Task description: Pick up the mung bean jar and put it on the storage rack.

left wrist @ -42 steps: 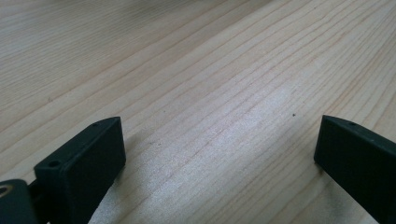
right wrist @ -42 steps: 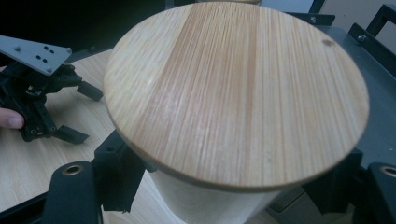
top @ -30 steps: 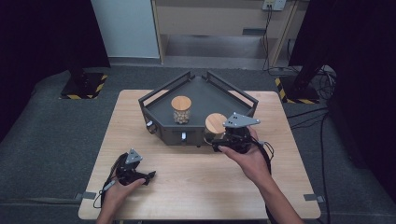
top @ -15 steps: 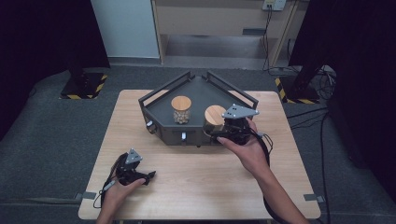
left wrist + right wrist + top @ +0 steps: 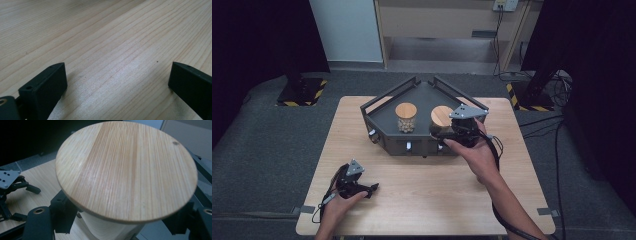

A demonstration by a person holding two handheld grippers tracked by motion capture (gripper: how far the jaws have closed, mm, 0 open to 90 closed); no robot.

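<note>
My right gripper (image 5: pixel 451 131) was clamped on the wooden-lidded jar (image 5: pixel 125 172), carrying it over the dark tray (image 5: pixel 382 131) beside the other jar (image 5: pixel 405 117). Next, I judged, came lowering it upright. My left gripper (image 5: pixel 368 188) rested open on the table (image 5: pixel 422 190).

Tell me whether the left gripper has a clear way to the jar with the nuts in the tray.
Probably yes. The left gripper rests open on the table, bare wood ahead. The jar stands in the tray's left half; the right gripper holds the other jar off to the side.
</note>
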